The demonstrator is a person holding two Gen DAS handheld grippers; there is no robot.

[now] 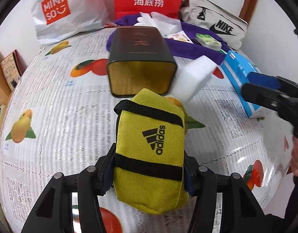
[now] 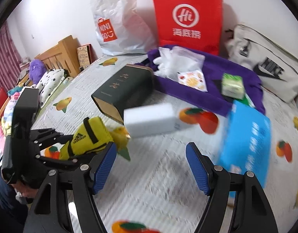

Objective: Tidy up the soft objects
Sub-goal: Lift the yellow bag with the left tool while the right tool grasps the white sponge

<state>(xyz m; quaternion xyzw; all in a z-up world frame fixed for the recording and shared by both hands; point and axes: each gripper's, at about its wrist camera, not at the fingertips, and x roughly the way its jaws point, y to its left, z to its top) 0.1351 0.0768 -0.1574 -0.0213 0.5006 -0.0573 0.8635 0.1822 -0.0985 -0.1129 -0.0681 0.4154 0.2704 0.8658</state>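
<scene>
My left gripper (image 1: 149,167) is shut on a yellow adidas pouch (image 1: 150,151) with black straps and holds it just in front of the open mouth of a dark tin box (image 1: 142,62) lying on its side. The pouch also shows in the right wrist view (image 2: 90,139), held in the left gripper (image 2: 57,149). A white sponge block (image 1: 193,79) lies right of the tin; it also shows in the right wrist view (image 2: 150,119). My right gripper (image 2: 150,167) is open and empty above the tablecloth, and appears at the right edge of the left wrist view (image 1: 265,89).
A blue box (image 2: 246,145) lies at the right. A purple cloth (image 2: 216,83) holds clear plastic gloves (image 2: 174,62), a fruit-print packet (image 2: 193,78) and a green tissue pack (image 2: 232,86). Behind stand a Miniso bag (image 2: 117,23), a red paper bag (image 2: 187,17) and a Nike bag (image 2: 269,66).
</scene>
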